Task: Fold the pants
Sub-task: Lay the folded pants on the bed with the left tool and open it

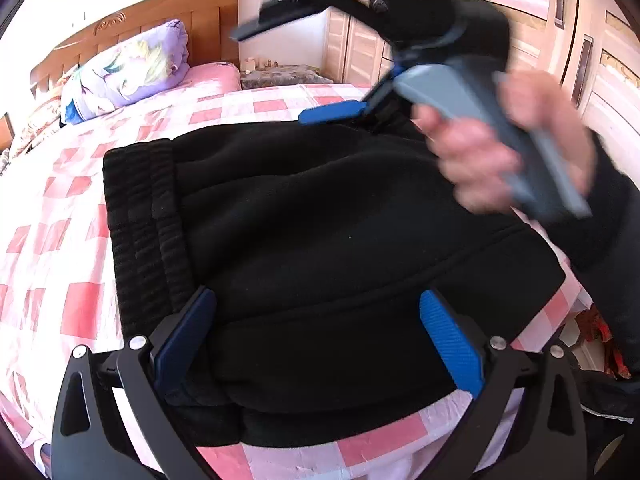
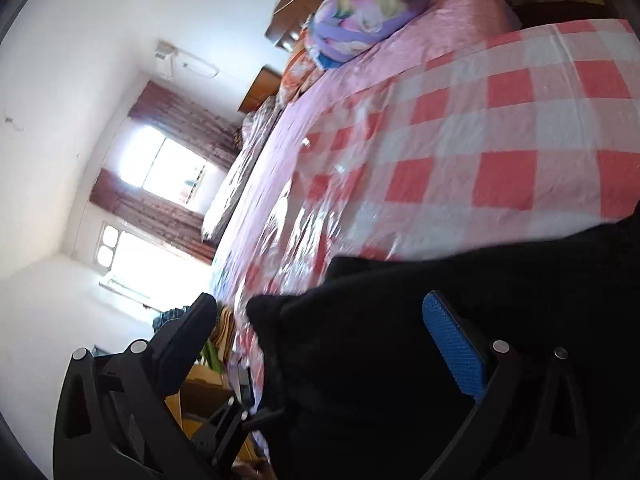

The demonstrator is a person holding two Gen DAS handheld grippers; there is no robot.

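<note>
Across a bed (image 1: 60, 240) covered in a pink and white checked sheet lie black pants (image 1: 320, 220), folded into a thick bundle, with the ribbed waistband at the left of the left wrist view. A rolled purple quilt (image 1: 132, 68) rests by the wooden headboard (image 1: 168, 12). Low over the bundle's near edge, the left gripper (image 1: 316, 336) has its jaws spread wide, clamping nothing. A bare hand (image 1: 492, 152) carries the right gripper (image 2: 320, 344) above the far side, blurred, jaws apart and empty.

Black gripper frames (image 1: 316, 340) carry silver screws and blue ribbed pads; the person's hand (image 1: 492, 152) wears a black sleeve.
</note>
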